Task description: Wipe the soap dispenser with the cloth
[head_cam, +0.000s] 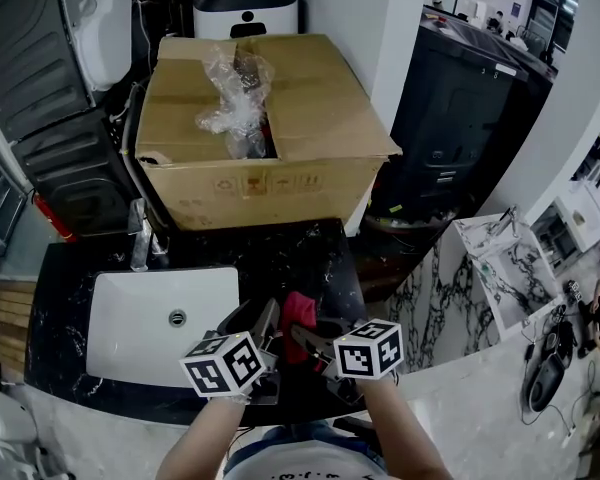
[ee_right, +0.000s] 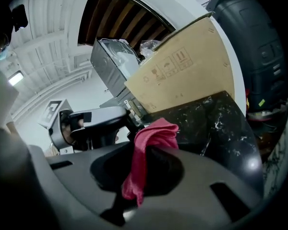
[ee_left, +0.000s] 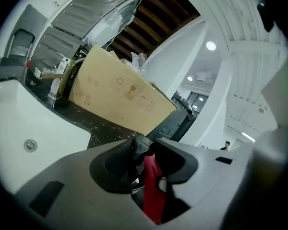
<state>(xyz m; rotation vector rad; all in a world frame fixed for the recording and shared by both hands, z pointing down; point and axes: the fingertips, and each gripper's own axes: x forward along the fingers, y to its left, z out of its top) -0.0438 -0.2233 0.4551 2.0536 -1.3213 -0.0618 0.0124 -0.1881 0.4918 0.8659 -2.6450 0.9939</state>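
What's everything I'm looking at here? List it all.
counter: one, black marbled, below the camera
sink: one, white, in the counter's left part
faucet: one, silver, behind the sink
cardboard box: one, brown, beyond the faucet
plastic wrap: one, clear, atop the box
cloth: one, red, pinched by the right gripper
soap dispenser: one, dark, mostly hidden, in the left gripper
left gripper: one, grey, shut on the dispenser
right gripper: one, grey, shut on the cloth
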